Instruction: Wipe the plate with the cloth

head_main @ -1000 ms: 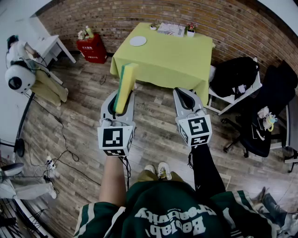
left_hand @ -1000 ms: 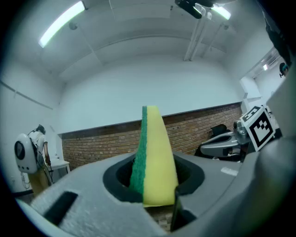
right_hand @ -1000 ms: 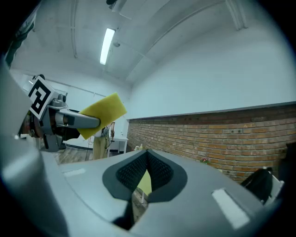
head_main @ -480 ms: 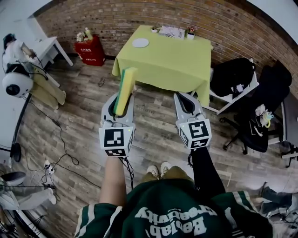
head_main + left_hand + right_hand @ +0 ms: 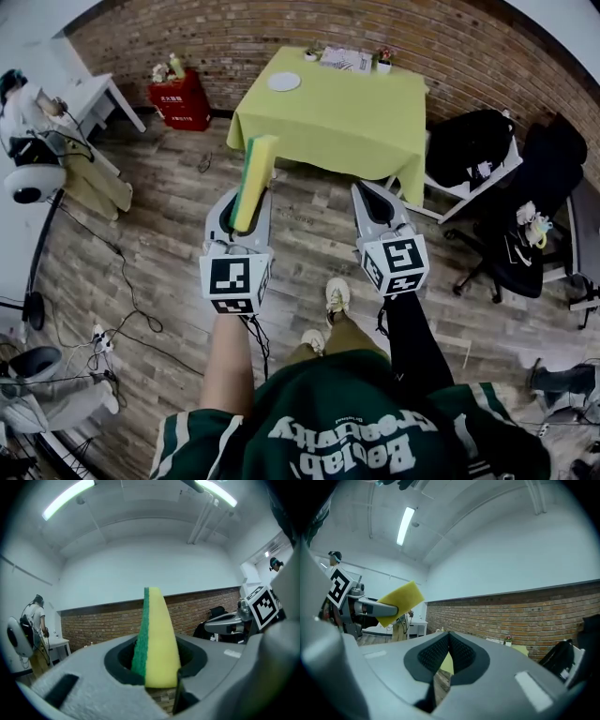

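A lab: brick wall [image 5: 281,28], floor cables [image 5: 120,281], office chair [image 5: 525,258].

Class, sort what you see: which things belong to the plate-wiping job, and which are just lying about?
For the job: yellow-and-green sponge, clamped in the left gripper; round white plate on the yellow-green clothed table.

Lying about: red box, black office chair, black bag, small potted flowers, floor cables.

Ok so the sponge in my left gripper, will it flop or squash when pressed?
The sponge sticks straight out past the jaws of the left gripper without drooping, so it is probably light and holds its shape. Its thick yellow layer looks like foam, so it will likely squash under pressure. The thin green layer may be rougher and drag.
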`<action>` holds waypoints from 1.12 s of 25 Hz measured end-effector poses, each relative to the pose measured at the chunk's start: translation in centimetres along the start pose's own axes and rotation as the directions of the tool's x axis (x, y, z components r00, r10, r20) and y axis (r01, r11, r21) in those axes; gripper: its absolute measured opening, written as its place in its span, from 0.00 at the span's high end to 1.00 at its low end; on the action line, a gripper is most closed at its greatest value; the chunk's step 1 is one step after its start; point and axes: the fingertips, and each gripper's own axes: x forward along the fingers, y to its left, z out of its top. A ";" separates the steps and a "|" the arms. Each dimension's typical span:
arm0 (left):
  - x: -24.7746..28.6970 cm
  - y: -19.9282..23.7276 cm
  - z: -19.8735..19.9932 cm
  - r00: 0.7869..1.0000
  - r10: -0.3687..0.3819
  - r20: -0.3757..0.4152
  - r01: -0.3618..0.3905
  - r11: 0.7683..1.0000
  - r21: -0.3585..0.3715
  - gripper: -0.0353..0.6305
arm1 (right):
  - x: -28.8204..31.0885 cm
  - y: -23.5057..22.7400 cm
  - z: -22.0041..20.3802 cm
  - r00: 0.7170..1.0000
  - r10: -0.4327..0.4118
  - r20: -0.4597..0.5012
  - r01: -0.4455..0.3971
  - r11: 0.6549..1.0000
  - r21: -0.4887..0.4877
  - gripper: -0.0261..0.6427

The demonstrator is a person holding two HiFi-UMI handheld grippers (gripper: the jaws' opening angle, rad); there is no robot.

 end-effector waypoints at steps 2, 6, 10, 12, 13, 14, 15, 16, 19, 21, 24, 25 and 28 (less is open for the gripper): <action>0.3 0.2 -0.2 1.000 -0.006 -0.004 0.006 1.000 -0.001 0.74 | 0.5 0.1 -0.1 1.000 0.013 0.010 -0.013 1.000 0.010 0.94; 1.3 0.7 -0.6 1.000 0.001 -0.015 -0.001 1.000 0.000 0.74 | 1.6 -0.3 -0.6 0.999 0.032 0.016 -0.032 0.999 0.031 0.94; 3.4 1.5 -0.5 1.000 0.003 -0.016 -0.003 1.000 0.000 0.74 | 3.6 -1.5 -0.5 0.999 0.044 0.027 -0.046 0.997 0.055 0.94; 4.5 1.8 -0.6 1.000 0.004 -0.019 -0.004 1.000 -0.001 0.74 | 4.8 -2.0 -0.5 0.998 0.050 0.028 -0.051 0.997 0.059 0.94; 5.1 2.0 -0.6 1.000 0.006 -0.021 -0.006 1.000 -0.001 0.74 | 5.3 -2.3 -0.7 0.998 0.052 0.026 -0.054 0.997 0.059 0.94; 5.6 2.2 -0.8 1.000 0.009 -0.023 -0.009 1.000 -0.002 0.74 | 5.8 -2.7 -0.8 0.998 0.055 0.024 -0.056 0.997 0.061 0.94; 6.2 2.3 -0.9 1.000 0.013 -0.025 -0.013 1.000 -0.004 0.74 | 6.3 -3.1 -1.1 0.998 0.056 0.022 -0.057 0.996 0.062 0.94; 6.8 2.6 -1.1 0.999 0.017 -0.028 -0.017 1.000 -0.007 0.74 | 6.9 -3.5 -1.3 0.998 0.057 0.018 -0.059 0.996 0.063 0.94; 8.8 3.5 -1.8 0.999 0.029 -0.038 -0.029 0.999 -0.014 0.74 | 8.8 -4.7 -2.0 0.998 0.063 0.006 -0.063 0.996 0.066 0.94; 10.3 4.1 -2.2 0.998 0.036 -0.046 -0.037 0.999 -0.015 0.74 | 10.2 -5.4 -2.4 0.998 0.067 -0.004 -0.067 0.996 0.066 0.94; 12.5 5.0 -2.5 0.997 0.049 -0.053 -0.051 0.998 -0.021 0.74 | 12.4 -6.7 -2.7 0.997 0.075 -0.011 -0.074 0.995 0.067 0.94; 13.3 5.3 -2.6 0.997 0.054 -0.054 -0.056 0.998 -0.024 0.74 | 13.1 -7.1 -2.8 0.997 0.079 -0.013 -0.078 0.995 0.067 0.94; 15.8 6.2 -2.7 0.996 0.068 -0.061 -0.070 0.997 -0.032 0.74 | 15.4 -8.6 -3.0 0.996 0.089 -0.017 -0.087 0.994 0.070 0.94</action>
